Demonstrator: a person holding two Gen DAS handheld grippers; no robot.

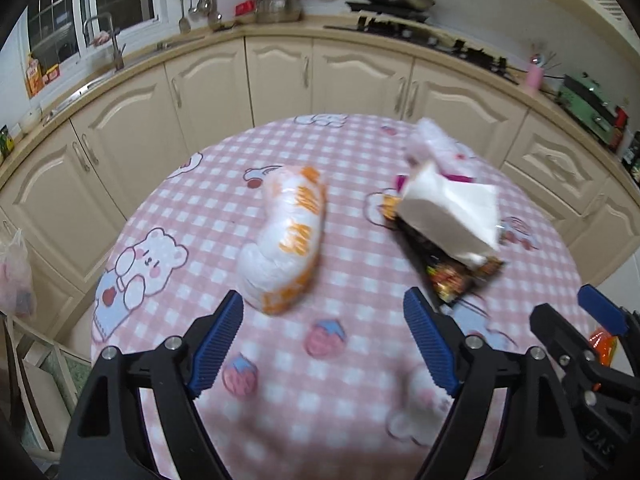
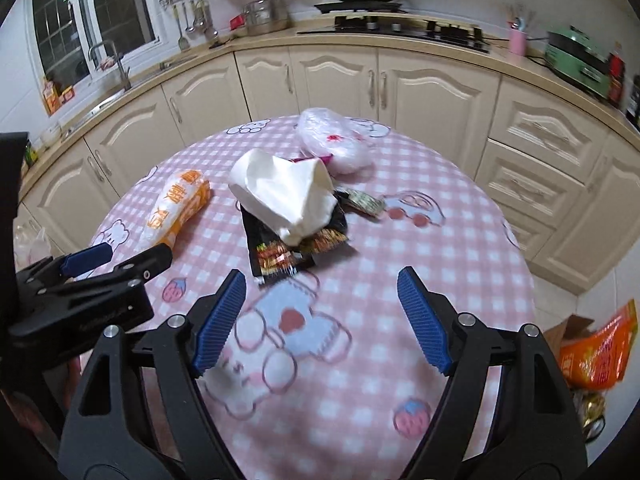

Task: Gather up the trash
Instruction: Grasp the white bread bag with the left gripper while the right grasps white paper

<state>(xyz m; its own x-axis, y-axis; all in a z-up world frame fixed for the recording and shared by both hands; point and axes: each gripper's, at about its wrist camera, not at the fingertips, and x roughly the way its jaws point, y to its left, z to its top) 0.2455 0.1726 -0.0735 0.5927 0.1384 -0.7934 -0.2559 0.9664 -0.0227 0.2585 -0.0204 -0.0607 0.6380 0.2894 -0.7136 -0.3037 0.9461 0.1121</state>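
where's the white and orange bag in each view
Left wrist: the white and orange bag lies centre-left on the table, just ahead of the left gripper.
Right wrist: the same bag is at the table's left edge.
Shared landmark: the crumpled white paper lies to its right in both.

Table (image 2: pixel 440 240): snack bag (image 2: pixel 176 208) at frame left; paper napkin (image 2: pixel 288 196) at centre, lying on a flat wrapper (image 2: pixel 280 256); plastic bag (image 2: pixel 336 136) behind them, toward the upper frame.
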